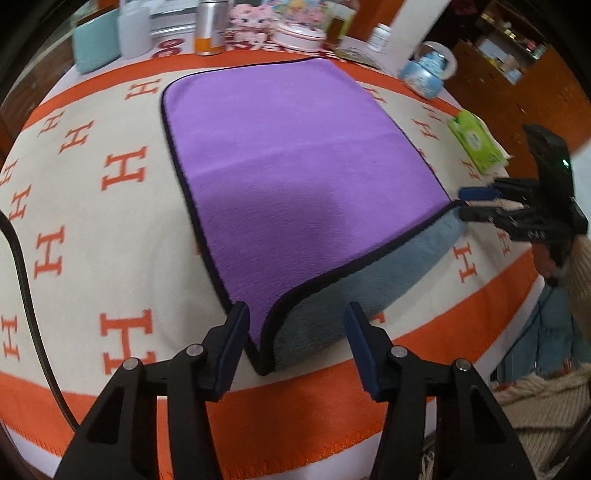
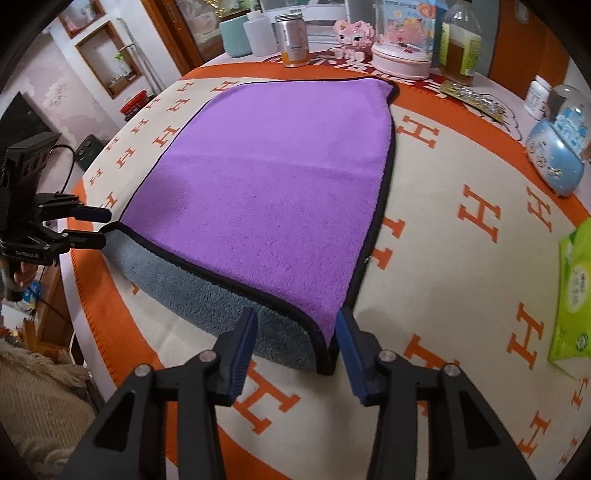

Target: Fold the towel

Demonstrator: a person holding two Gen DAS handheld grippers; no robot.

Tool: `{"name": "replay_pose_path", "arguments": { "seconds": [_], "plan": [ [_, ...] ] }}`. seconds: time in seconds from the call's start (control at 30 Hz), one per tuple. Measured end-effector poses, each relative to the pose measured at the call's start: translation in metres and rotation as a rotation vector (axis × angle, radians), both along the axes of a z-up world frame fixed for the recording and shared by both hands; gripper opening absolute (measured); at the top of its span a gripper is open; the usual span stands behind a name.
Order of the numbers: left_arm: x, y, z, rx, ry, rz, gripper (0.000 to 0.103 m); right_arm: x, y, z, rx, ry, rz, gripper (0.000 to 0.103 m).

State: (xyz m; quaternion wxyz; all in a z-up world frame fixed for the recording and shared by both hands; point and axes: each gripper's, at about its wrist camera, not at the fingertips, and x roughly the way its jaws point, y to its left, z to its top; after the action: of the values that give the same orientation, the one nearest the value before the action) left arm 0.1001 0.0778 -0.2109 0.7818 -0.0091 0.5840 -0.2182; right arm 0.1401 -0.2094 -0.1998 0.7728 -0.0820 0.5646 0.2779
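Observation:
A purple towel (image 1: 288,155) with a black hem and grey underside lies on the orange-and-cream H-pattern tablecloth (image 1: 74,206). Its near edge is lifted off the cloth, so the grey side (image 1: 369,280) shows. My left gripper (image 1: 295,325) is open, its fingers either side of the near left corner. My right gripper (image 2: 295,332) is open around the near right corner of the towel (image 2: 266,177). Each gripper also shows in the other's view, the right gripper (image 1: 463,203) at the right corner and the left gripper (image 2: 105,225) at the left corner, with fingers parted.
At the table's far edge stand a teal case (image 1: 96,44), a white bottle (image 1: 135,31), a metal can (image 1: 210,26), pink toys (image 1: 251,22), a round box (image 1: 299,35) and a blue snow globe (image 1: 424,74). A green tissue pack (image 1: 476,142) lies at the right. A black cable (image 1: 26,280) runs at left.

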Motion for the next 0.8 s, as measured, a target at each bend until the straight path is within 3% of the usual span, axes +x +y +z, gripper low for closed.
{"name": "replay_pose_path", "arguments": {
  "seconds": [0.5,0.8],
  "plan": [
    [0.004,0.008,-0.011,-0.06,0.078,-0.062,0.042,0.016,-0.009,-0.013,0.097,0.103,0.056,0.035],
    [0.005,0.009,-0.017,-0.042,0.106,-0.056,0.022,0.009,-0.008,-0.013,0.078,0.098,0.083,0.009]
  ]
}}
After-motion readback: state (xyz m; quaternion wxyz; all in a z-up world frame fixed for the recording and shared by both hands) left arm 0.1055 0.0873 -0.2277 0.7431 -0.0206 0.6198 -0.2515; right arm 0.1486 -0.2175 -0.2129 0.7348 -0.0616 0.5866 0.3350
